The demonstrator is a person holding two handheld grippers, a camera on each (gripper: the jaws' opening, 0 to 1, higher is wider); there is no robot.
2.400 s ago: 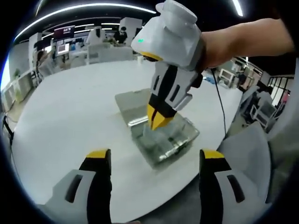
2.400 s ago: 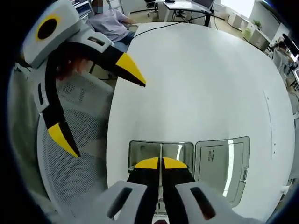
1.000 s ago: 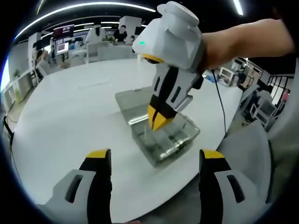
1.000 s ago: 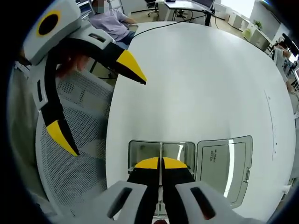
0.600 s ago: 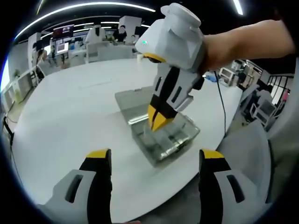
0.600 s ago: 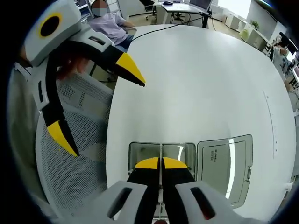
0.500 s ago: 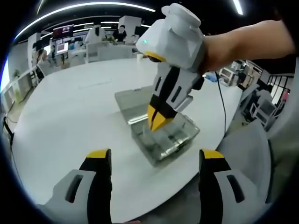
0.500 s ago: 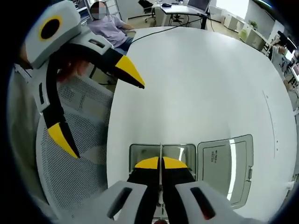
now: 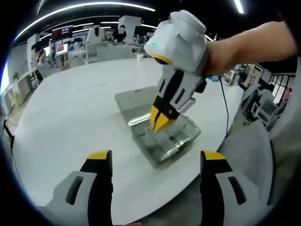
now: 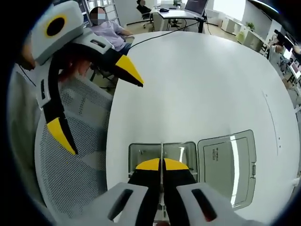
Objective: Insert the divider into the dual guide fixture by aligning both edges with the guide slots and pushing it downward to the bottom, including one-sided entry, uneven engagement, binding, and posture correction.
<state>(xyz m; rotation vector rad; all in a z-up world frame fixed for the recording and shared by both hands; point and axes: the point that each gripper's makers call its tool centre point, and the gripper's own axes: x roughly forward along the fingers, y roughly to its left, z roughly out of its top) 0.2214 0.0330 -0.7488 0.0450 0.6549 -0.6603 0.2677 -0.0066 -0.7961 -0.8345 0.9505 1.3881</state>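
clear plastic fixture box (image 10: pixel 162 153) w/ open lid (image 10: pixel 229 165) sits on our round white table (image 10: pixel 197 80). right gripper (image 10: pixel 161 165) pinches thin clear divider (image 10: pixel 161 151) upright over the box; left gripper (image 9: pixel 153 162) gapes wide, empty.

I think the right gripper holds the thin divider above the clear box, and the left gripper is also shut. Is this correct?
Not quite: the left gripper is open, jaws spread, as the right gripper view shows. The right gripper is indeed shut on the divider above the clear box.
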